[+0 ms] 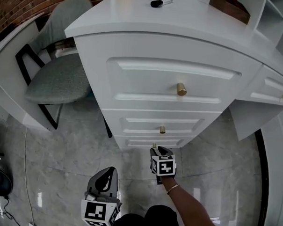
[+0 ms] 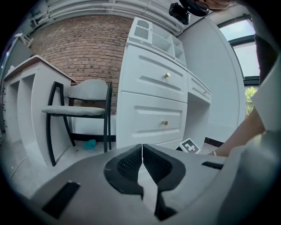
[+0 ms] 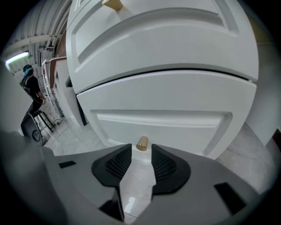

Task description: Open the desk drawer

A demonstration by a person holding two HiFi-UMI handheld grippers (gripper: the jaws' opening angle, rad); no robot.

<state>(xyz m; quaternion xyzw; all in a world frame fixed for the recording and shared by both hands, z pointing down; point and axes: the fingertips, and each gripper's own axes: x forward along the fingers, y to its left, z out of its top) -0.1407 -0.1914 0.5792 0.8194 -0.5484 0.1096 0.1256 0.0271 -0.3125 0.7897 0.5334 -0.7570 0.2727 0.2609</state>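
Marble floor [image 1: 60,144] fronts the white counter [image 1: 136,21]. The right hand-held gripper [image 3: 141,149] is narrowly parted, its tips flanking the bottom drawer's [image 3: 175,127] brass knob [image 3: 142,143]. The left hand-held gripper [image 2: 142,149] is closed and empty.

Just ahead of the right tool [image 3: 141,153], the bottom drawer [image 3: 175,127] has a smooth, white-painted front with a satin sheen. Its knob [image 3: 142,143] is polished brass-coloured metal. The right tool and the left tool [image 2: 142,151] look like matt grey plastic, with dark, finely ribbed pads [image 3: 117,164]. Beneath them the floor [image 1: 74,149] is glossy, marble-veined stone. Left of the left tool, the chair [image 2: 77,111] has grey cloth upholstery on a black frame, before a rough brick wall [image 2: 88,48].
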